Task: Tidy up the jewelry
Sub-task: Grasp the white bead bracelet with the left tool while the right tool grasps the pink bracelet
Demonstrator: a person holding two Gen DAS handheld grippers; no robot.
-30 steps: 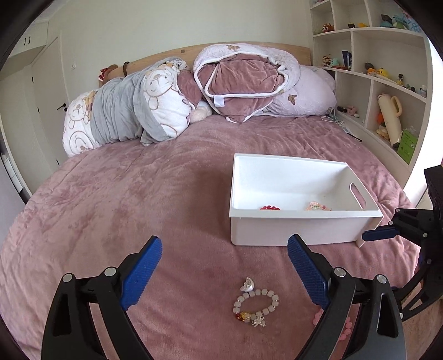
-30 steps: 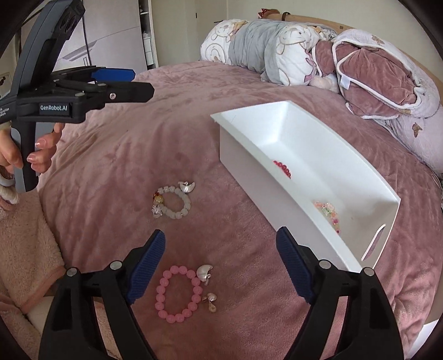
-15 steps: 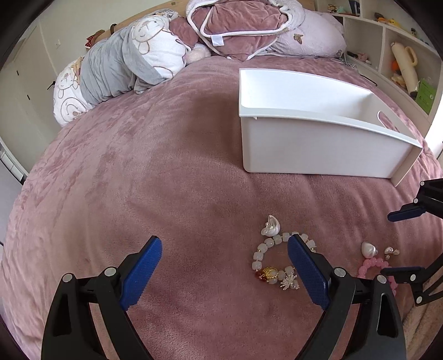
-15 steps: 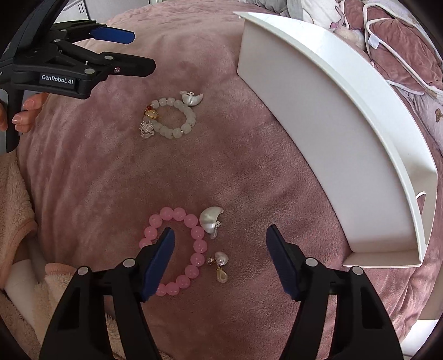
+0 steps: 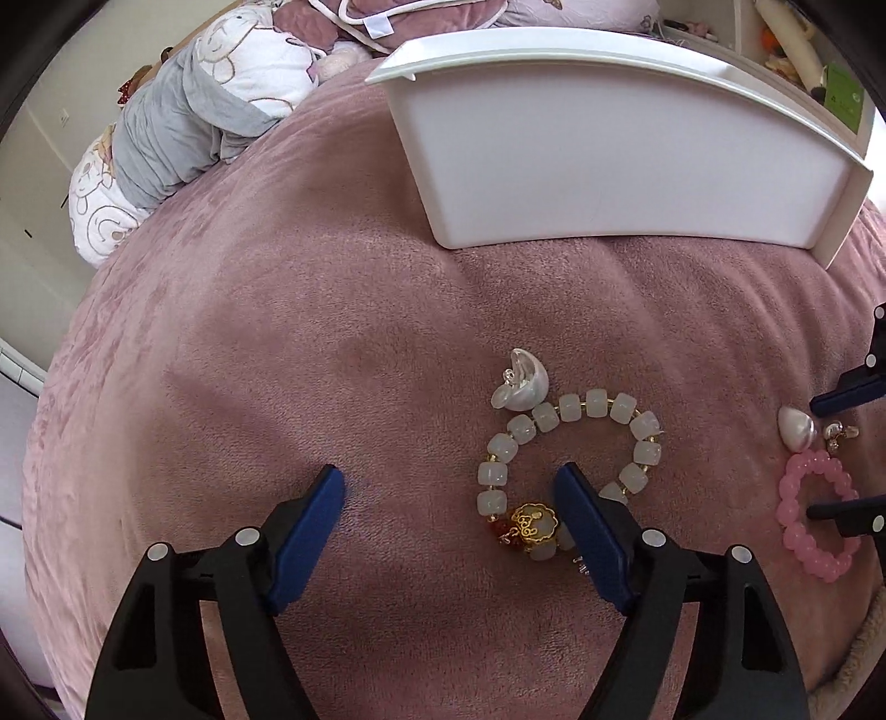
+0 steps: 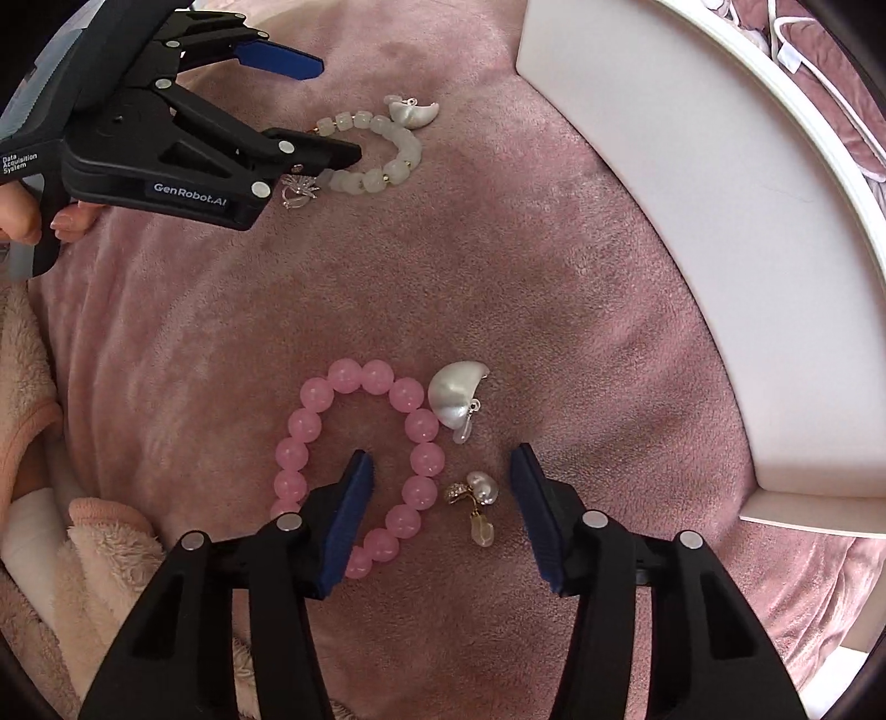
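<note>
A white-bead bracelet (image 5: 559, 412) with a gold charm lies on the pink blanket, a pearly shell charm (image 5: 523, 382) touching it. My left gripper (image 5: 448, 498) is open low over the blanket, its right finger inside the bracelet's ring. A pink-bead bracelet (image 6: 354, 443) lies by a shell charm (image 6: 457, 396) and a small pearl earring (image 6: 479, 498). My right gripper (image 6: 440, 487) is open, straddling the pink bracelet's right side and the earring. The white bin (image 5: 609, 149) stands beyond.
Pillows and a rolled quilt (image 5: 183, 127) lie at the bed's head. A fluffy peach sleeve (image 6: 66, 531) is at the left in the right wrist view. Shelves (image 5: 792, 50) stand right of the bin.
Both grippers have dropped low to the blanket and moved in over the bracelets. The left finger now sits inside the white bracelet; the right jaws have narrowed around the pink one.
</note>
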